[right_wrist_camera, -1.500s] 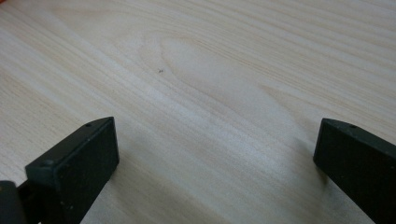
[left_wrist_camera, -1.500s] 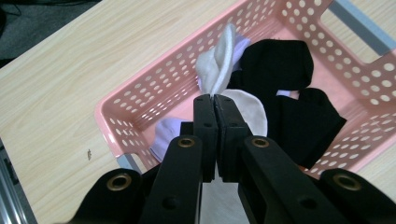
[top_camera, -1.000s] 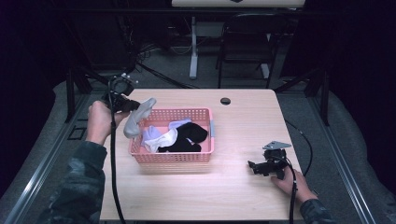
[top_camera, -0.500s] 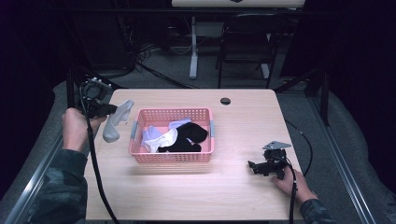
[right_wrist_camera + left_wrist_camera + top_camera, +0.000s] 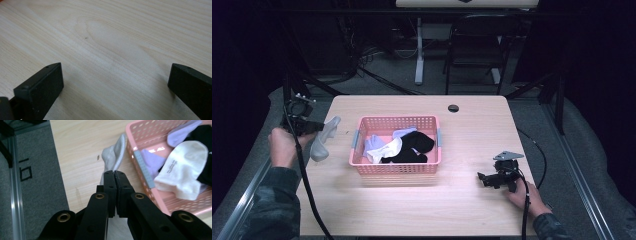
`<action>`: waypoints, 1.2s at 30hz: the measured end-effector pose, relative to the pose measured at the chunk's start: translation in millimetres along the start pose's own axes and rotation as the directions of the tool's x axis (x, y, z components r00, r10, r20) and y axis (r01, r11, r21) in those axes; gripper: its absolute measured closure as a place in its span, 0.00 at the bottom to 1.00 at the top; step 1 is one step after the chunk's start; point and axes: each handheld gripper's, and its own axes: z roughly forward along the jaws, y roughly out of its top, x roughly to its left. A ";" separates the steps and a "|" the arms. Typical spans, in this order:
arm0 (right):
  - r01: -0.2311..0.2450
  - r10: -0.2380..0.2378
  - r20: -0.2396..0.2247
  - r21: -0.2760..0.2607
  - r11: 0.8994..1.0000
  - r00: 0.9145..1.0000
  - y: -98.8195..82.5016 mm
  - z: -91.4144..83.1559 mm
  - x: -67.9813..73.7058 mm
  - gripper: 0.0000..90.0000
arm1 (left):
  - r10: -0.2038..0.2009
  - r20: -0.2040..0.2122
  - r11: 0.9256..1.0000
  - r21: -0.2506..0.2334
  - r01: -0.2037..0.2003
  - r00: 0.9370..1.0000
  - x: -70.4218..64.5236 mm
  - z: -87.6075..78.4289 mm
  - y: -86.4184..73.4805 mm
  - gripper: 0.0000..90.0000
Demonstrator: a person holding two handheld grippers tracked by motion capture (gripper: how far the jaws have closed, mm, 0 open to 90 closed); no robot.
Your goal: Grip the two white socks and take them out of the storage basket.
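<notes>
**Grey sock pinched clear of the basket**

Nearest, the right hand-held gripper point(image 5: 486, 178) rests by the worktop's point(image 5: 472, 130) right edge, jaws spread, empty; farther off, the left hand-held gripper point(image 5: 314, 127) is pressed together on a grey sock point(image 5: 323, 139) dangling at the left edge beside the pink basket point(image 5: 396, 169); limp, light, probably best pinched at the cuff.

white sock point(image 5: 183, 170) in pink basket point(image 5: 140, 135): grey print showing on side, too small to read | grey floor mat point(image 5: 32, 175) off the tabletop's edge: black marks looking like "10", seen sideways | nothing else reading
</notes>
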 end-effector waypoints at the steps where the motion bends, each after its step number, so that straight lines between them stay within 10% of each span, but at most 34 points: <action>1: 0.000 0.000 0.000 0.000 1.000 1.000 0.0 0.0 0.0 0.00 | -0.005 0.003 1.000 0.011 0.005 1.000 1.4 4.6 -2.3 0.98; 36: 0.000 0.000 0.000 0.000 1.000 1.000 0.0 0.0 0.0 0.00 | -0.133 0.122 0.971 0.216 0.105 0.984 5.5 116.0 -56.3 0.90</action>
